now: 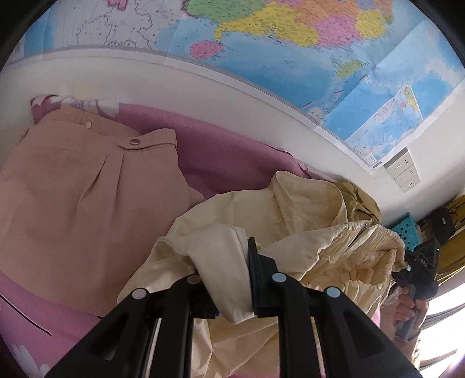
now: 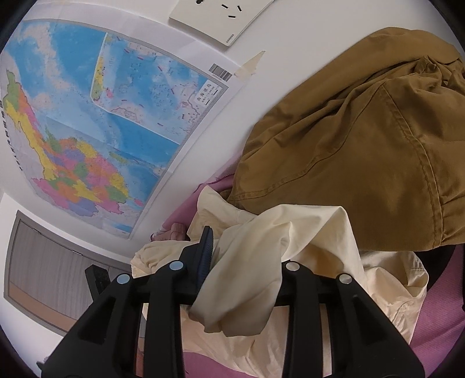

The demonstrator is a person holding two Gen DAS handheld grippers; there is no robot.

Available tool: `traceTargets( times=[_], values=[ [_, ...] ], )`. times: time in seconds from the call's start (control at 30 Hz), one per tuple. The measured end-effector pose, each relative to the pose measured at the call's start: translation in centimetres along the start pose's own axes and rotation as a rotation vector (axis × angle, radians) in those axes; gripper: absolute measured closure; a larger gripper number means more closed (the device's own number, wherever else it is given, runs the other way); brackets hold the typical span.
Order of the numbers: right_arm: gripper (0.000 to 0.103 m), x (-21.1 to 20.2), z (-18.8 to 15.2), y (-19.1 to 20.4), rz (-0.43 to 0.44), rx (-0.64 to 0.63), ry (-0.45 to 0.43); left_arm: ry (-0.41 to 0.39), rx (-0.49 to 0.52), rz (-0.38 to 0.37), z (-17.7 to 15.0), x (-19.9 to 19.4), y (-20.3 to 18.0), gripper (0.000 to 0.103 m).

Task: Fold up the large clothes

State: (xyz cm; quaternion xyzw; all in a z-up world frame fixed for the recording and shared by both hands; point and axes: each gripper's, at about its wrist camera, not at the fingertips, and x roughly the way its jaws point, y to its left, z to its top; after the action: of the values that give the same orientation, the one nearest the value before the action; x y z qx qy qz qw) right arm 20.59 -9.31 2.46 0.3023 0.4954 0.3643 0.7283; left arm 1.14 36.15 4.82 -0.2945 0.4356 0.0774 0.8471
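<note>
Two grippers' fingers clamped on cream garment (image 1: 305,209), left gripper (image 1: 229,279), right gripper (image 2: 241,261), pink bedsheet (image 1: 221,157) beneath

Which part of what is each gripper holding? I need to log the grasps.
Both the left gripper and the right gripper pinch bunched folds of the cream cotton garment.

White wall (image 2: 261,96), taped coloured map (image 2: 87,130), power socket (image 2: 218,20), pink bedsheet (image 1: 232,157).
</note>
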Motion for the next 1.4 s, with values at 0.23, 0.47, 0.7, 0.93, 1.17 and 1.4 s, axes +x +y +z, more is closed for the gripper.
traceTargets(
  times=[0.23,0.47,0.7,0.93,1.17,1.4],
  values=[
    [0.07,-0.1,-0.3,-0.1,0.003,-0.004,-0.006,-0.037,0.052,0.052,-0.8,-0.1,-1.1,0.088],
    [0.059,-0.3,-0.3,0.0,0.034,-0.006,-0.003,-0.048,0.073,0.069,-1.1,0.2,-1.3,0.088],
    [0.019,-0.9,-0.5,1.0,0.093,-0.018,-0.026,-0.031,0.066,0.063,-1.0,0.6,-1.2,0.086],
    [0.017,-2.3,-2.3,4.5,0.121,-0.186,-0.044,-0.021,0.042,-0.044,-1.0,0.2,-0.7,0.074],
    [0.017,1.4,-8.6,10.4,-0.111,-0.64,0.025,-0.055,0.008,-0.178,-2.0,-1.7,-0.2,0.056],
    [0.016,7.0,-12.1,11.4,-0.361,-0.904,0.035,-0.178,0.125,-0.223,-3.8,-5.2,-1.7,0.03]
  ],
)
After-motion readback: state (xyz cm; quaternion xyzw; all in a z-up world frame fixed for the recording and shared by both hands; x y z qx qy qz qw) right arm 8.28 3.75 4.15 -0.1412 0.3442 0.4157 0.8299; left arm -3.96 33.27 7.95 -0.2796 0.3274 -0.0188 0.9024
